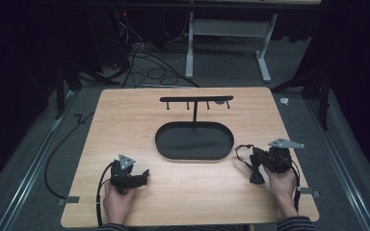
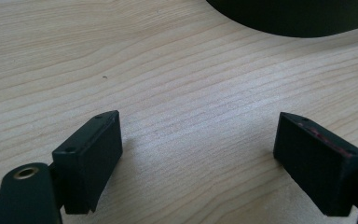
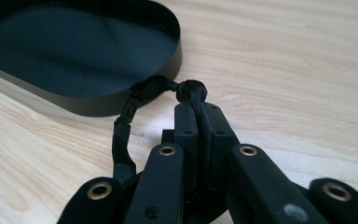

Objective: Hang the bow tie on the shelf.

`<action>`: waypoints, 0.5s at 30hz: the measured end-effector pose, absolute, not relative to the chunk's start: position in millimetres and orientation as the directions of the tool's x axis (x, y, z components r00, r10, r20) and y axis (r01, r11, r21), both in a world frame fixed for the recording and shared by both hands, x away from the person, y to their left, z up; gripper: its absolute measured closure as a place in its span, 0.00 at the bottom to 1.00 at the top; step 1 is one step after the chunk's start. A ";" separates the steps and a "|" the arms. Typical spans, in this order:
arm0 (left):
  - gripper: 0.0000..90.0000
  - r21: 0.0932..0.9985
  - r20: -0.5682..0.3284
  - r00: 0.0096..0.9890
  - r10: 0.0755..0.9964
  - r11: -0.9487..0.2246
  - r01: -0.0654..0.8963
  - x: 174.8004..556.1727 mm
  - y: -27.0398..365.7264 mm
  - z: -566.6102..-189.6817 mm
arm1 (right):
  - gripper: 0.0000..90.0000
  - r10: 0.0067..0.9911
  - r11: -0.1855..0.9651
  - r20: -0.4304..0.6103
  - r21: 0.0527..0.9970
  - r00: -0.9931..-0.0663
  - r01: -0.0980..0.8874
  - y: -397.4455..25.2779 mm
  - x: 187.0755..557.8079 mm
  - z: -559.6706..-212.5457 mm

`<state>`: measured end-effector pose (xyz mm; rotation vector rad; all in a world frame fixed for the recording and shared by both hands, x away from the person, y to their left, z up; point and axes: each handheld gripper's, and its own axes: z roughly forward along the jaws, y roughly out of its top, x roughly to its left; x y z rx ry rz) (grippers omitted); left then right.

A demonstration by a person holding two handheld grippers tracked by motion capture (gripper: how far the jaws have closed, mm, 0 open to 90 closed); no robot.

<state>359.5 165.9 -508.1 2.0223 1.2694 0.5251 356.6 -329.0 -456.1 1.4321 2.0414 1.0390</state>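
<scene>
Wooden tabletop [image 1: 125,120], with black oval tray [image 1: 194,141] and hook stand [image 1: 195,99] at centre toward the far edge; nearer the right edge, right gripper [image 1: 256,163], jaws pinched on a black bow tie [image 3: 191,93], strap looping toward the tray, stand lying forward-left; near the front-left corner, left gripper [image 1: 144,177], jaws wide apart, empty

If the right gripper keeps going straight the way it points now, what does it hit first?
Most likely the near rim of the black oval tray. The right gripper, shut on a bow tie, points at it across bare table; the depth between them is hard to judge.
</scene>
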 end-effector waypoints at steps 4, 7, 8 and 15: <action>0.18 0.728 -0.019 0.442 0.897 -0.291 0.621 359.5 165.9 -508.1 | 0.97 0.922 0.201 0.043 0.794 -0.384 0.573 -327.6 350.7 -446.6; 0.18 0.728 -0.020 0.442 0.897 -0.290 0.621 359.5 165.9 -508.1 | 0.97 0.917 0.211 0.033 0.804 -0.396 0.556 -325.6 347.5 -439.7; 0.18 0.728 -0.019 0.442 0.897 -0.290 0.621 359.5 165.9 -508.1 | 0.97 0.915 0.215 0.030 0.807 -0.401 0.550 -325.1 347.0 -438.3; 0.18 0.729 -0.020 0.442 0.897 -0.289 0.621 359.5 165.9 -508.2 | 0.97 0.908 0.218 0.023 0.826 -0.419 0.519 -318.4 341.3 -426.8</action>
